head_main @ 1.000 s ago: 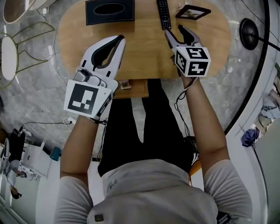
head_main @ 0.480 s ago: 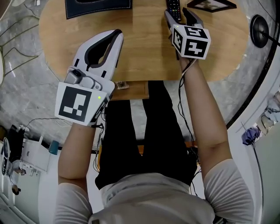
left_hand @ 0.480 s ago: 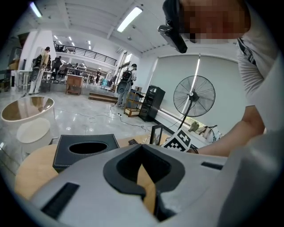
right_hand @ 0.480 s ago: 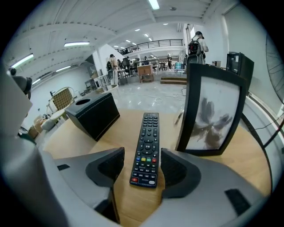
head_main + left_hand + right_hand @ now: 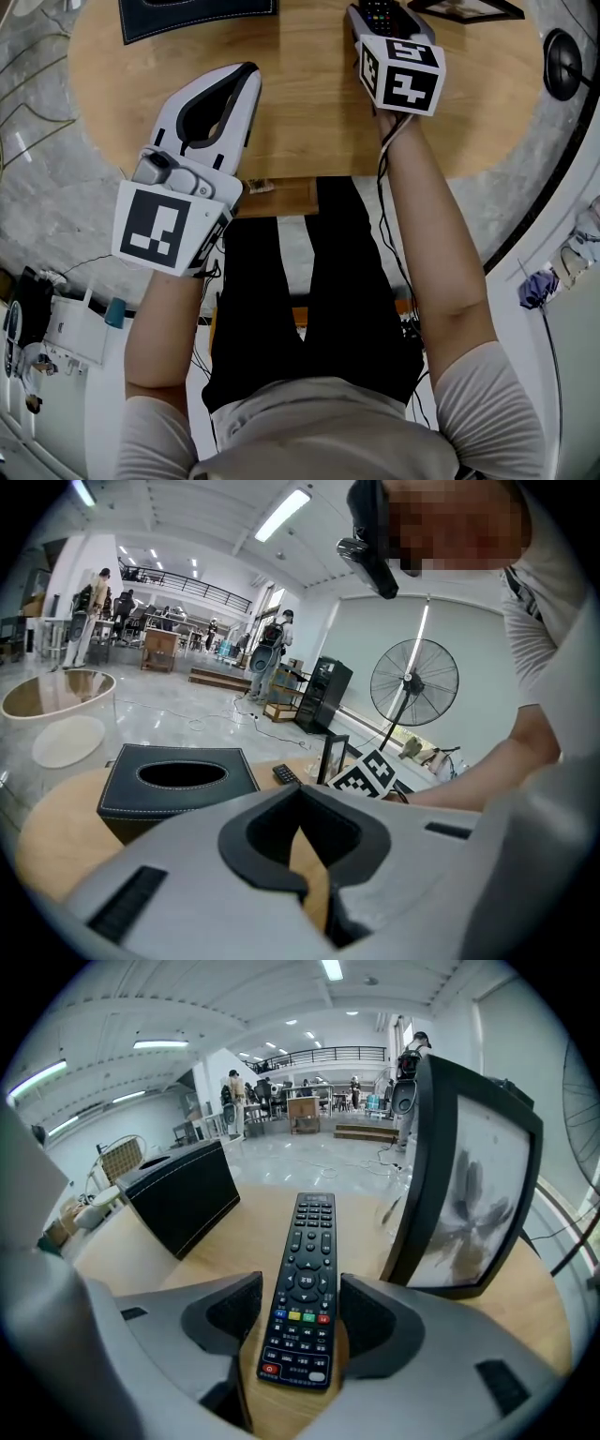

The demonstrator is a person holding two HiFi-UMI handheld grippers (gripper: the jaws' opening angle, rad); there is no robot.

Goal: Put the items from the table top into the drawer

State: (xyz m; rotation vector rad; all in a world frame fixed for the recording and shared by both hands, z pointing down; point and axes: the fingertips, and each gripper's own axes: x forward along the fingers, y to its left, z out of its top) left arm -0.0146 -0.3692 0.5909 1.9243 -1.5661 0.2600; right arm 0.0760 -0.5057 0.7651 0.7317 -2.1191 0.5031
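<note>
1. Remote lies flat on table. Long axis runs in line w/ right claw, pointing away from the person. Near end sits between the jaws.
2. Right claw: jaws wide & opening, gap either side of remote, pads not pressing it.
3. Frame stands just right of remote; box is off to the left.
4. Left claw: jaws together, empty, over bare table, well apart from remote, so right hand is nearer.
5. Next move prob. needs a squeeze across remote's narrow width.
</note>
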